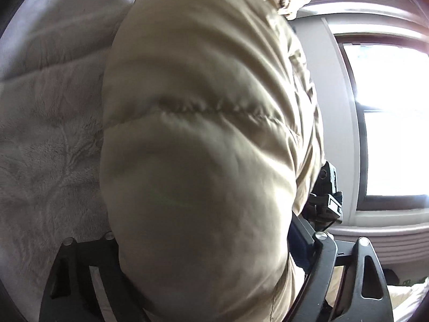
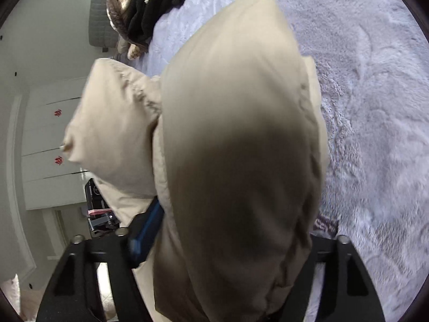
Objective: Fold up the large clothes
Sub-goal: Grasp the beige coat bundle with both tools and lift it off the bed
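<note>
Between left gripper (image 1: 203,263) jaws sat beige puffer jacket (image 1: 203,123), padded bulk swelling forward over fingers; jaws spread around thick fabric, looked clamped on it; right gripper (image 2: 225,263) same story, jaws wide on fat fold, second quilted lobe bulging left of jaws; fluffy white blanket (image 2: 375,123) ahead and right of right jaws; dark clothes pile (image 2: 150,8) far ahead; step judged: jacket lifted mid-fold; next move likely needs both grips lowering together, laying fold flat on blanket.

A: Is the left claw (image 1: 214,281) closed?
B: Yes, its black fingers (image 1: 319,268) grip the jacket (image 1: 198,134).
A: And the right claw (image 2: 214,281)?
B: Also clamped on it, just beside the left.
</note>
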The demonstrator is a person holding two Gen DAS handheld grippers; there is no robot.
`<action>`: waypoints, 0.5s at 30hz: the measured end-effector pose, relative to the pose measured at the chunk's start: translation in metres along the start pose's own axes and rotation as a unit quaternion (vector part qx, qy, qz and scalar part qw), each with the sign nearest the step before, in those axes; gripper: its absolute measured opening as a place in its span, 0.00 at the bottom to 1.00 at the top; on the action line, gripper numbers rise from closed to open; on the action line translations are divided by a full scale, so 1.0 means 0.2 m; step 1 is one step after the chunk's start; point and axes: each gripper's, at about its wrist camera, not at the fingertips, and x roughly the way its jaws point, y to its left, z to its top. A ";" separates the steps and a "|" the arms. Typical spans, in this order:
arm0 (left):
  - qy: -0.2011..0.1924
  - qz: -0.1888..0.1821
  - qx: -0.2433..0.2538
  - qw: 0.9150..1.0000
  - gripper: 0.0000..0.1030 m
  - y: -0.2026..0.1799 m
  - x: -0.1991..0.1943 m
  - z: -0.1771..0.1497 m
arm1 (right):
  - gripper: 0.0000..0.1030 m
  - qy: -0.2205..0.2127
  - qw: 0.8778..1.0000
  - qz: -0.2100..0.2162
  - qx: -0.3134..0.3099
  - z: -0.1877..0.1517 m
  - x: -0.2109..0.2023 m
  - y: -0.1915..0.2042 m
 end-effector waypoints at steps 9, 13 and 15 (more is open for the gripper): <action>-0.025 -0.023 0.047 0.998 0.85 -0.21 -0.15 -0.05 | 0.53 -0.040 0.999 0.026 -0.022 -0.15 -0.10 0.21; -0.039 -0.032 0.064 0.997 0.85 -0.22 -0.30 -0.08 | 0.53 -0.051 0.998 0.031 -0.038 -0.18 -0.05 0.37; -0.045 -0.034 0.069 0.996 0.85 -0.20 -0.39 -0.10 | 0.53 -0.051 0.997 0.034 -0.048 -0.20 0.01 0.45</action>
